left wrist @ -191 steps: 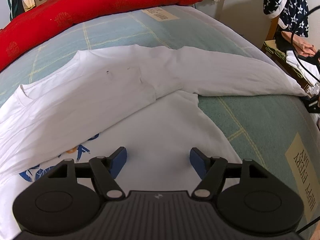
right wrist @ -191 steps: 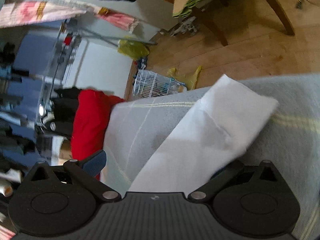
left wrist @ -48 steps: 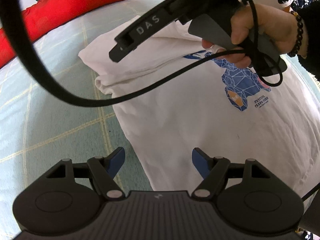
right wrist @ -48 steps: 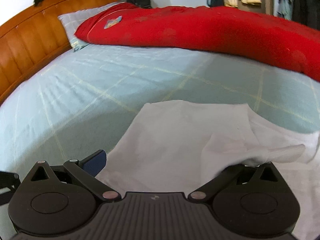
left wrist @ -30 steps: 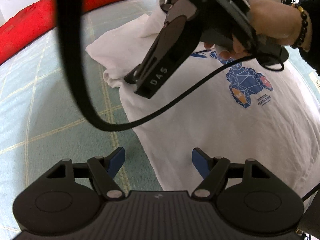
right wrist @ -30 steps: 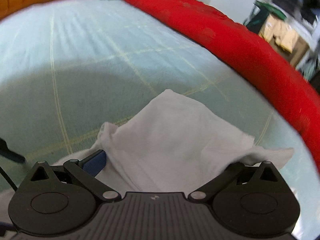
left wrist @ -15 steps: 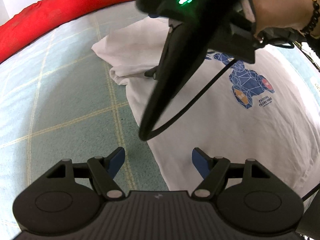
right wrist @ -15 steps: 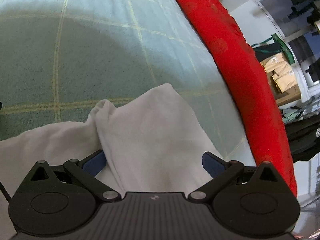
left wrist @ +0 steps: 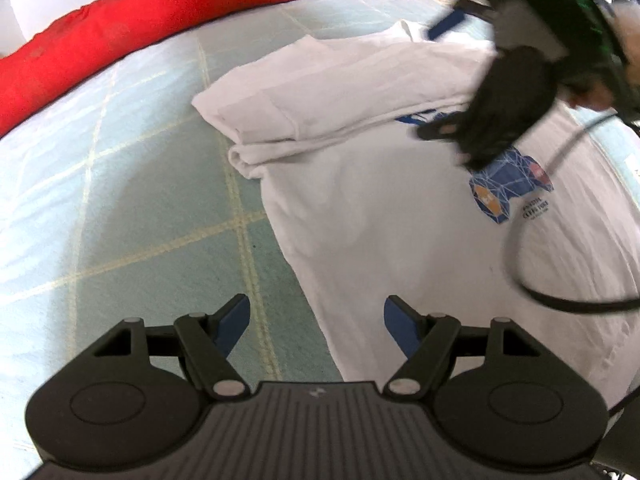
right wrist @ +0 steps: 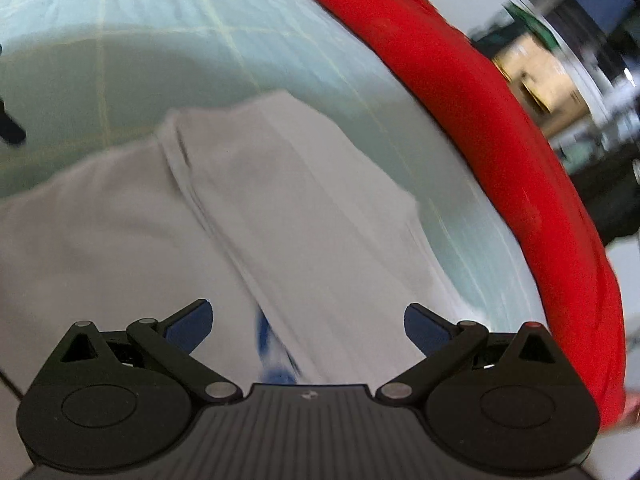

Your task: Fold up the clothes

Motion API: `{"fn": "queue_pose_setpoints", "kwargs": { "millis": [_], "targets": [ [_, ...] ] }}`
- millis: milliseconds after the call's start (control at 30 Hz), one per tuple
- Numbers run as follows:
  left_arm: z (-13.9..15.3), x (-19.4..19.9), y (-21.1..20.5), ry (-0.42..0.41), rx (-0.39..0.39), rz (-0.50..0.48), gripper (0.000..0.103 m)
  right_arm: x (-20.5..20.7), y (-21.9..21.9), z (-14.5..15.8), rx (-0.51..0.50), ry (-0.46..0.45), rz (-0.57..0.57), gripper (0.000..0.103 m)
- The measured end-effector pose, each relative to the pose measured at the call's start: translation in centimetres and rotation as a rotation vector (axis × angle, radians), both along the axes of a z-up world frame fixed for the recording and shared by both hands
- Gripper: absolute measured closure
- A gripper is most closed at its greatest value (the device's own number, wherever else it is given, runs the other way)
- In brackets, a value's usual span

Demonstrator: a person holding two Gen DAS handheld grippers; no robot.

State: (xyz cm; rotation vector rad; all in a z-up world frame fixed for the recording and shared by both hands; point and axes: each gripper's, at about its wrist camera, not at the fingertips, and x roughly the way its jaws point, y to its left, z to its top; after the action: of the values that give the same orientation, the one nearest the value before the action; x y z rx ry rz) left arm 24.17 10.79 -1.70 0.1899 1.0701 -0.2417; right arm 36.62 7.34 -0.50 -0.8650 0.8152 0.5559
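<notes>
Two open grippers: I am hovering my left gripper, jaws wide and empty, over the near edge of the white T-shirt lying on the bed, and my right gripper is hanging open and empty above the folded-in sleeve. I am judging the sleeve fold laid; next I am needing a firm pinch on the hem to fold lengthwise

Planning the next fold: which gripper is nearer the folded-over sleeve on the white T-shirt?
Right. The right gripper hangs open directly over the folded sleeve. The left gripper, also open, sits back at the T-shirt's near side edge, partly over the bedsheet.
</notes>
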Motion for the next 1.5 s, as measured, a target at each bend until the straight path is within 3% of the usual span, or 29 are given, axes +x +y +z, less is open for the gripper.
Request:
{"fn": "queue_pose_setpoints", "kwargs": {
  "millis": [167,367,500,567,667,800,900,1067,1200,1367,1500],
  "targets": [
    [1.2,2.0,-0.7,-0.035,0.024,0.020,0.028,0.1,-7.3,1.1,0.124,0.003,-0.169,0.000],
    [2.4,6.4,-4.8,-0.119,-0.022,-0.012,0.028,2.6,-16.6,0.6,0.477,0.055,-0.386,0.000],
    [2.1,9.7,-7.8,-0.157,-0.074,-0.030,0.028,2.8,-21.0,-3.8,0.478,0.205,-0.491,0.000],
    [2.0,11.2,-8.9,-0.166,-0.099,-0.037,0.028,0.8,-22.6,-4.0,0.532,0.180,-0.459,0.000],
    [1.5,13.0,-10.4,-0.167,-0.139,-0.048,0.028,0.0,-23.2,-3.1,0.531,0.182,-0.445,0.000],
    [-0.3,15.1,-11.6,-0.136,-0.166,-0.022,0.029,1.8,-24.2,-0.4,0.676,0.138,-0.486,0.000],
    [-2.1,15.5,-11.5,-0.114,-0.165,0.009,0.029,4.3,-23.5,-0.4,0.714,0.107,-0.498,0.000],
    [-3.0,13.2,-9.7,-0.136,-0.170,0.030,0.027,4.8,-22.5,-4.4,0.607,0.135,-0.477,0.000],
    [-1.3,12.5,-8.0,-0.141,-0.180,0.085,0.028,3.9,-22.6,-3.8,0.584,0.113,-0.434,0.000],
    [-1.1,15.0,-7.6,-0.171,-0.223,0.073,0.030,6.2,-21.7,-1.5,0.694,0.075,-0.419,0.000],
    [-3.2,17.4,-8.1,-0.170,-0.214,0.039,0.029,9.0,-18.6,-2.5,0.718,0.142,-0.348,0.000]
  ]
}}
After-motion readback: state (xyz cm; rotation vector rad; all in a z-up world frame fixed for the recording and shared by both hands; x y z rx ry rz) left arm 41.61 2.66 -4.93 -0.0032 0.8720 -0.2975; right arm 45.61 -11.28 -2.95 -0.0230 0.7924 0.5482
